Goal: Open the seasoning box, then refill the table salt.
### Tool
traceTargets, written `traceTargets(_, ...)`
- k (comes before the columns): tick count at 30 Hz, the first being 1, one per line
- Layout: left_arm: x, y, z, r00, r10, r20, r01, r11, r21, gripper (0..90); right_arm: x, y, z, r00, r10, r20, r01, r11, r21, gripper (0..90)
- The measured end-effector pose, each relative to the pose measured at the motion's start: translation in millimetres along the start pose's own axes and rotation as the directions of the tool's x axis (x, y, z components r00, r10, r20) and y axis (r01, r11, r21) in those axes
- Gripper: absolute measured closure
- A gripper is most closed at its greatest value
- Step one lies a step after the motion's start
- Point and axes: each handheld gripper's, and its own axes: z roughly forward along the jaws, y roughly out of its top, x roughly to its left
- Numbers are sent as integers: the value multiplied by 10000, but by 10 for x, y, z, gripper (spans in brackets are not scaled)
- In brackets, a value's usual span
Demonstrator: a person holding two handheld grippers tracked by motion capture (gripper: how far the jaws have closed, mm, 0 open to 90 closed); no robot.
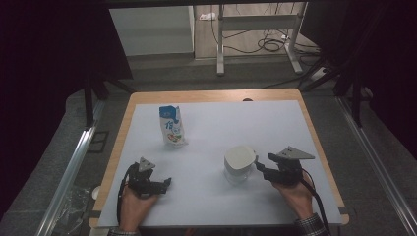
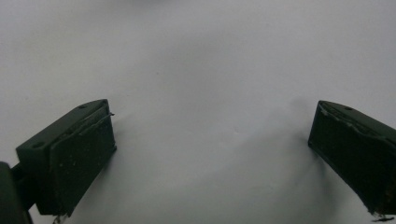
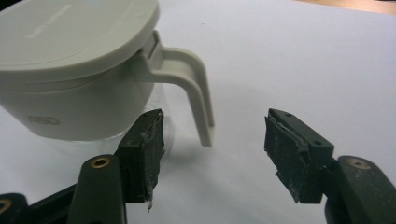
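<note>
Wooden table (image 1: 123, 129) — white sheet (image 1: 255, 128), carton (image 1: 172, 126), jug (image 1: 239, 162).

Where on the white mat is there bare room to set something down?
The white mat is bare behind the lidded jug toward its far right corner, and between the left gripper and the jug. It is tighter where the right gripper sits beside the jug's handle, and by the milk carton.

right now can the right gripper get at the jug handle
Probably yes: the right gripper is open, facing the jug's handle, with bare white table cover between them and nothing in the way.
</note>
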Motion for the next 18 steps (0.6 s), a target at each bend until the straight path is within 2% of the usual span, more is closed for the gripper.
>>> traceTargets(5, -1, 0, 0, 10000, 4, -5, -4, 10000, -1, 4, -41, 26, -34, 10000, 67, 31, -67, 10000, -38, 384)
traceTargets(12, 0, 0, 0, 10000, -2, -1, 2, 10000, -1, 3, -120, 77, -87, 9961, 508, -717, -513, 9987, -50, 511)
traceTargets(18, 0, 0, 0, 10000, 1, -3, -1, 10000, 0, 3, -148, 155, -122, 9957, 450, -813, -451, 9990, 10, 623)
